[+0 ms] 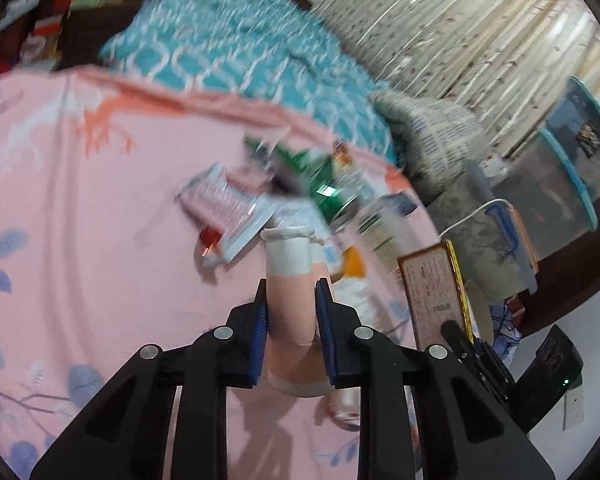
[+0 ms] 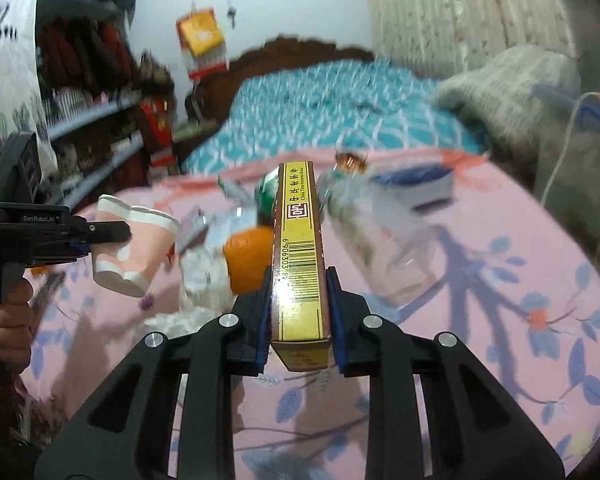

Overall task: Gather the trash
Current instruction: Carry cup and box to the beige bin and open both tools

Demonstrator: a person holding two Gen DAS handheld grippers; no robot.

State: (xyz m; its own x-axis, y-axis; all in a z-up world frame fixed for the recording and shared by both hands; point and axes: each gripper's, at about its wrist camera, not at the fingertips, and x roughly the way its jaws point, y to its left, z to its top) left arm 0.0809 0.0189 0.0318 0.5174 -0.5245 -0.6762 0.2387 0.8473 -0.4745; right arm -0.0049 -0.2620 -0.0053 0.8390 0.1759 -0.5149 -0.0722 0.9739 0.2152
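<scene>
A pink and white paper cup (image 1: pixel 290 264) is squeezed between the blue pads of my left gripper (image 1: pixel 291 292), which is shut on it above the pink floral bedsheet (image 1: pixel 100 240). The right wrist view shows that same cup (image 2: pixel 140 248) lifted off the sheet at the left. My right gripper (image 2: pixel 299 280) is shut on a flat yellow box (image 2: pixel 298 232) with a barcode, held on edge. That box (image 1: pixel 436 292) also appears at the right of the left wrist view. Beyond both lies a trash pile: a green can (image 1: pixel 328 192), a pink wrapper (image 1: pixel 228 208), an orange (image 2: pixel 248 260), a clear plastic bottle (image 2: pixel 372 232) and crumpled tissue (image 2: pixel 204 280).
A teal patterned quilt (image 2: pixel 320 108) covers the far half of the bed, with a grey pillow (image 2: pixel 508 84) at its right. Clear storage bins (image 1: pixel 560 176) stand beside the bed by a curtain (image 1: pixel 460 20). Shelves (image 2: pixel 92 112) fill the left. A person's hand (image 2: pixel 8 312) grips the left tool.
</scene>
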